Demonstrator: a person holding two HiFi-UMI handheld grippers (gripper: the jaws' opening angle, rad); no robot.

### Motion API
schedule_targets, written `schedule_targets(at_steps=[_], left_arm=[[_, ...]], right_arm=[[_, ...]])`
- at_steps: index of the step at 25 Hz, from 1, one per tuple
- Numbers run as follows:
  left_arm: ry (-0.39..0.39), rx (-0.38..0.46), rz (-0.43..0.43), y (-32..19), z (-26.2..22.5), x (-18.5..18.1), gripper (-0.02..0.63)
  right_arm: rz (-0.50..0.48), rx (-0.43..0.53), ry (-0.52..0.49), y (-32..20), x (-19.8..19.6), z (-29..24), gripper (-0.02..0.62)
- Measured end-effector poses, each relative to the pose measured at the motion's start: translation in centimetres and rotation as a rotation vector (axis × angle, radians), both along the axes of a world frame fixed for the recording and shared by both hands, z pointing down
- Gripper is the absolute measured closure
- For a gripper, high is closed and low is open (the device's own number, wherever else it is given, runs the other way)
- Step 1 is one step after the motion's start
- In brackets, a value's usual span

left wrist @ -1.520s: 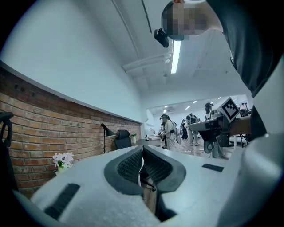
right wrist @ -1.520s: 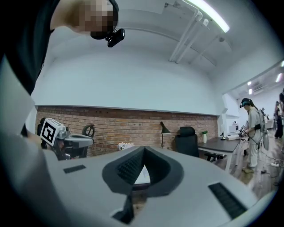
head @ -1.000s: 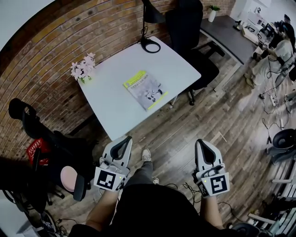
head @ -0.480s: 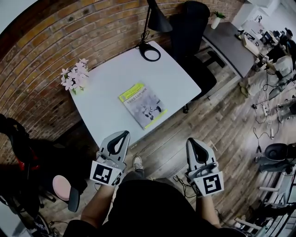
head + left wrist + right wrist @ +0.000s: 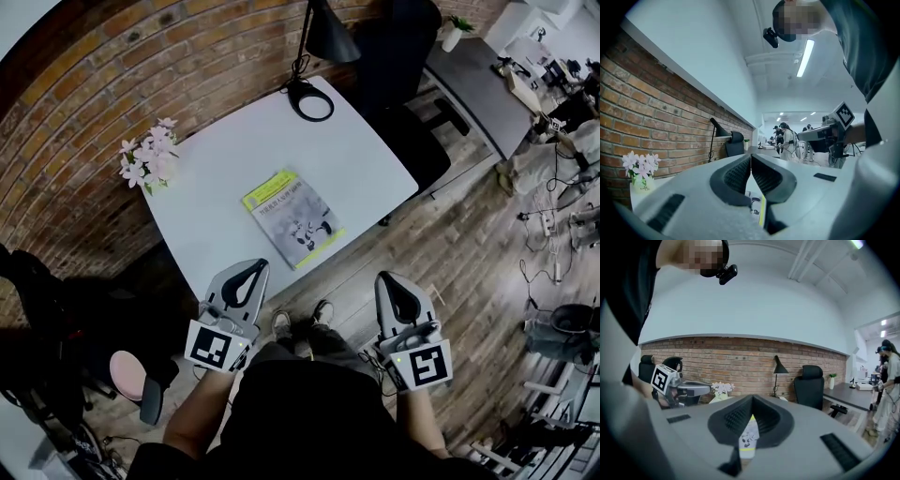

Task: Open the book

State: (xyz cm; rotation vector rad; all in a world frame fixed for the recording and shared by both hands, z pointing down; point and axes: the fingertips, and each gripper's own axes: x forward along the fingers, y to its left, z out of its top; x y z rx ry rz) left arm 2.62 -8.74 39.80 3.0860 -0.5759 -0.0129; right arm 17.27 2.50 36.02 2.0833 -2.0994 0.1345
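A closed book (image 5: 293,218) with a grey cover and yellow-green edges lies flat near the front edge of the white table (image 5: 216,187). My left gripper (image 5: 253,268) hovers just off that front edge, short of the book, with its jaws shut and empty. My right gripper (image 5: 387,279) hangs over the wooden floor to the right of the table, also shut and empty. In the left gripper view the book (image 5: 757,206) shows below the closed tips (image 5: 751,157). From the right gripper view the book (image 5: 749,439) peeks under the closed tips (image 5: 752,399).
A pot of pink flowers (image 5: 148,161) stands at the table's left corner and a black desk lamp (image 5: 309,98) at the far corner. A black office chair (image 5: 412,56) sits behind the table, another chair (image 5: 56,309) at the left. A brick wall runs behind.
Both grippers have come closer to the table together with the person. The book now lies nearer to them. Both pairs of jaws stayed shut.
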Motion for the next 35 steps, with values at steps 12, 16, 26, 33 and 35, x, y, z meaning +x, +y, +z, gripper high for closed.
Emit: schedule_targets(at_steps=[12, 16, 26, 33, 35], left_arm=[[-0.005, 0.001, -0.142, -1.5, -1.1, 1.2, 0.578], [-0.014, -0.002, -0.174, -1.9, -0.9, 0.9, 0.578], [-0.054, -0.028, -0.248, -2.8, -0.1, -0.6, 0.578], [-0.088, -0.041, -0.309, -2.1, 0.6, -2.4, 0.578], [-0.092, -0.048, -0.341, -2.0, 0.7, -3.2, 0.578]], right_arm=[[-0.125, -0.033, -0.043, -5.9, 4.2, 3.2, 0.581], [-0.156, -0.074, -0.047, -7.8, 4.5, 5.3, 0.581], [-0.209, -0.179, -0.06, -12.1, 5.2, 12.1, 0.564], [-0.221, -0.334, -0.063, -14.6, 5.9, 19.0, 0.5], [-0.221, -0.354, -0.065, -15.2, 6.3, 20.3, 0.494]])
